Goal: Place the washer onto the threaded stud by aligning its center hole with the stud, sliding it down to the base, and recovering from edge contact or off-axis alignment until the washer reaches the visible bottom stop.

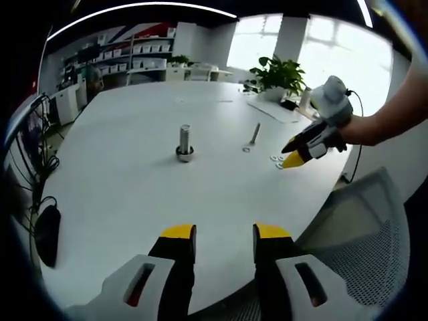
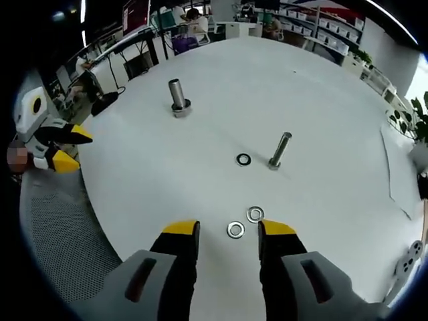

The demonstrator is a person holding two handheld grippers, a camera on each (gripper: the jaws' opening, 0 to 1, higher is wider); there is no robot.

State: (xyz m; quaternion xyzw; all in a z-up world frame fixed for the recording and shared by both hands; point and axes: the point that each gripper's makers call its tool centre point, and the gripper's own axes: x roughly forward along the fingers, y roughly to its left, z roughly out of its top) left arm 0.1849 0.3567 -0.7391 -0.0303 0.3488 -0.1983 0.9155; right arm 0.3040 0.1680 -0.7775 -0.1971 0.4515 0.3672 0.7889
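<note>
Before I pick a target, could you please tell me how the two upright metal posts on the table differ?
The far post is thick, with a wide collar at its base; the near post is slimmer and leans slightly. A dark washer lies beside the near post; nothing lies beside the far one. Both are grey metal and stand on the white table.

I see bare table all around the upright stud; 3 washers and a bolt lie well right of it.
</note>
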